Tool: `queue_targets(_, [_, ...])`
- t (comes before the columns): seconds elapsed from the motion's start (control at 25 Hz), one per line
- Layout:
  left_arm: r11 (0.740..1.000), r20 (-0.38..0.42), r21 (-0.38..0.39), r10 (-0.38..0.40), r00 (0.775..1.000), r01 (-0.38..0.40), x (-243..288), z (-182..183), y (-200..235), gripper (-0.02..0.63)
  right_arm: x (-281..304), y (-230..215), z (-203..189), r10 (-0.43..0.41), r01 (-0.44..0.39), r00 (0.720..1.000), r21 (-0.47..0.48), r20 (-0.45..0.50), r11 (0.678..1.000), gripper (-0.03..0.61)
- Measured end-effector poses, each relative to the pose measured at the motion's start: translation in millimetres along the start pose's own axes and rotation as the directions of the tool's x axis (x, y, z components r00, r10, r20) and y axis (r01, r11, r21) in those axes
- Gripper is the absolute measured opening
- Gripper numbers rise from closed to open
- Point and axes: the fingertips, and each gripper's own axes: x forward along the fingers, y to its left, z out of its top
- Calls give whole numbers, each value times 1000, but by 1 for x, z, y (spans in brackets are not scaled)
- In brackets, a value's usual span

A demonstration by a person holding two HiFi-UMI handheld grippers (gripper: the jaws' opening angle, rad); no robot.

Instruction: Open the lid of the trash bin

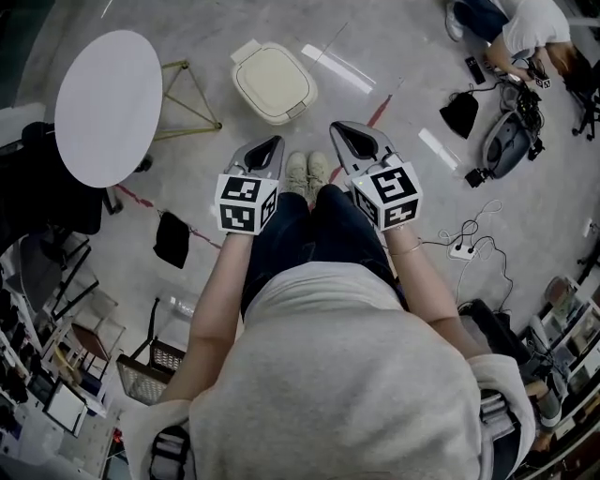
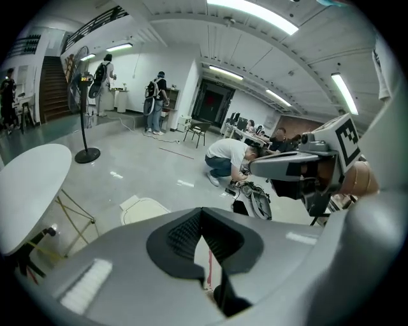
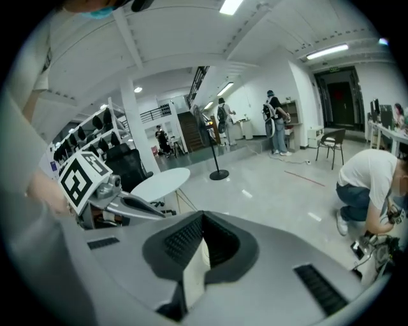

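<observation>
A cream trash bin [image 1: 274,82] stands on the grey floor with its lid down, just beyond the person's shoes. Both grippers are held at waist height, short of the bin and above it, touching nothing. My left gripper [image 1: 268,148] points at the bin's near side with its jaws closed together and empty. My right gripper [image 1: 351,136] sits a little to the bin's right, also shut and empty. In the left gripper view the bin [image 2: 145,209] lies low and left of the closed jaws [image 2: 203,219]. The right gripper view shows its jaws [image 3: 203,228] meeting at the tip.
A round white table [image 1: 108,103] on thin gold legs stands left of the bin. A black bag [image 1: 172,239] lies on the floor at lower left. A crouching person [image 1: 525,28] with gear and cables is at upper right. A power strip [image 1: 461,249] lies to the right.
</observation>
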Motion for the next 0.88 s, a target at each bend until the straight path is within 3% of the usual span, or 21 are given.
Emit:
queue_targets(0.16, [999,-55,30,40,998,-38,11,-24,13,9,10,3,-26,13,-18,997,-62,-77,998,8])
queue_targets(0.36, [991,-137,133,7,991,12,30,-51,14,9,28,1,-55,25,-37,990,-84,-140,996,8])
queue_targets(0.68, [997,-146,79,-11,989,22,67,-76,20,9,58,-15,-83,38,-46,986,-51,-160,998,8])
queue_targets(0.88, [998,-178,48,-35,983,45,85,-107,14,9,68,-25,-116,27,-17,983,58,-181,998,8])
